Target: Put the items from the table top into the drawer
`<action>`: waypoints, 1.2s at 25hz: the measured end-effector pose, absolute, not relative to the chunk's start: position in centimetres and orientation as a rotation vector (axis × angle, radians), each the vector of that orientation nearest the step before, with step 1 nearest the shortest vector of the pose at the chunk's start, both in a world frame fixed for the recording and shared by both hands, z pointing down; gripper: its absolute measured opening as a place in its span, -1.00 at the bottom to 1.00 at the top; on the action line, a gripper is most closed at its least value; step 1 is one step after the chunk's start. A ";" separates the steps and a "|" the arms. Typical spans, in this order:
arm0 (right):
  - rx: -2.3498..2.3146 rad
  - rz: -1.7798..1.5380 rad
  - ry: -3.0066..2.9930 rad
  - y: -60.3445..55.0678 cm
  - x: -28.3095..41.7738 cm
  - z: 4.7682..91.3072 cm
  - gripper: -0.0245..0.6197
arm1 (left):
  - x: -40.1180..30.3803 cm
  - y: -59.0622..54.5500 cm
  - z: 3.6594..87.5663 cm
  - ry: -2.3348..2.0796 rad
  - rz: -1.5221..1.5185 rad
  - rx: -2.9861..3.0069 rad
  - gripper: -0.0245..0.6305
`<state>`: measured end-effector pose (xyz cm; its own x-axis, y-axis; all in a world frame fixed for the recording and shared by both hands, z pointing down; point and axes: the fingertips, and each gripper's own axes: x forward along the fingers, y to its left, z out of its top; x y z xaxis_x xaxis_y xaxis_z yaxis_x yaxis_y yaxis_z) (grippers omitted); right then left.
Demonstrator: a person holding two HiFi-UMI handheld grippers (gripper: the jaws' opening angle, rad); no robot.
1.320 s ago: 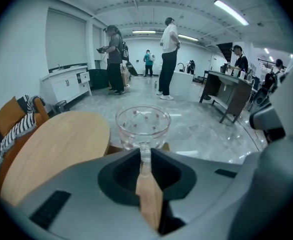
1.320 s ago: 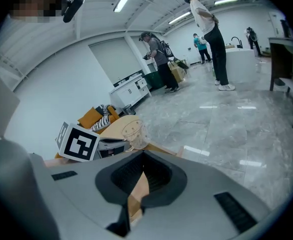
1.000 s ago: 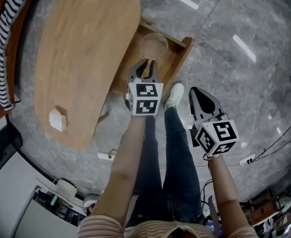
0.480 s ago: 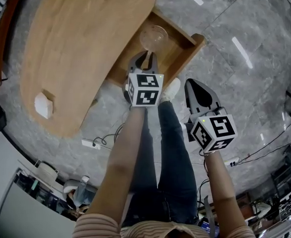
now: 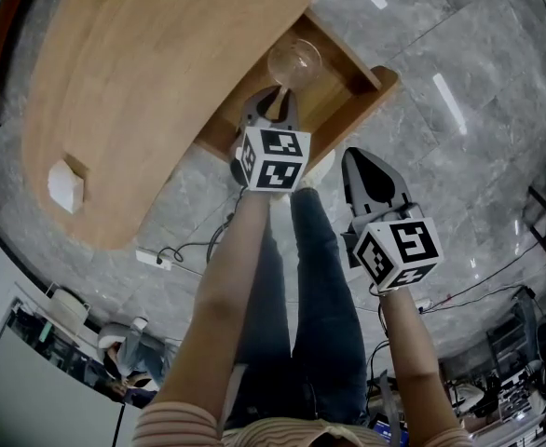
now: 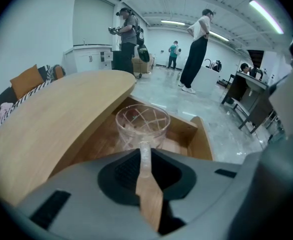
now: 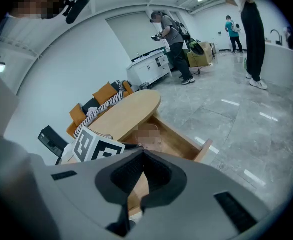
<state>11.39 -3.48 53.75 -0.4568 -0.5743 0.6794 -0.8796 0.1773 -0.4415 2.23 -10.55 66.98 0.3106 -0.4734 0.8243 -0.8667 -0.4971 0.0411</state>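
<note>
Two fingers of the left gripper [image 6: 145, 154] are pinched nearly together on the near rim of the glass bowl [image 6: 142, 124], with only the thin wall of clear glass between the pads. That clamp has not altered over the last second. What has changed is height and place: the left gripper has come down with the bowl, which now hangs at its 12 o'clock, inside the outline of the pulled-out drawer [image 6: 200, 140] and close to the wooden bottom. Whether the base already rests on the wood cannot be told from these views. The right gripper [image 7: 143, 153] has its jaws brought fully together with nothing between them. It has drifted down alongside, and in the head view it sits at about 4 o'clock of the left one, above the floor and clear of the drawer. Farther out, the table top [image 5: 161, 82] spreads toward 10 o'clock. A small white block [image 5: 65, 184] lies where it lay before, near the table's edge at about 8 o'clock of the left gripper. For the task this likely means the bowl is about to be set down and let go, and the white block, still on the table top, would be left to fetch.
</note>
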 end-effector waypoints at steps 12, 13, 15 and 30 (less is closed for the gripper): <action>1.352 1.189 -2.095 -4.0 11.4 54.7 -0.90 | 3.3 -12.3 68.0 -1.192 1.098 2.141 -0.75; 1.352 1.192 -2.093 -4.0 11.5 54.8 -0.90 | 3.4 -12.3 68.1 -1.191 1.104 2.143 -0.75; 1.353 1.195 -2.092 -4.1 11.7 54.9 -0.90 | 3.6 -12.5 68.2 -1.189 1.116 2.144 -0.75; 1.376 1.207 -2.076 -4.5 13.4 55.1 -0.90 | 4.5 -12.3 70.6 -1.120 1.204 2.126 -0.75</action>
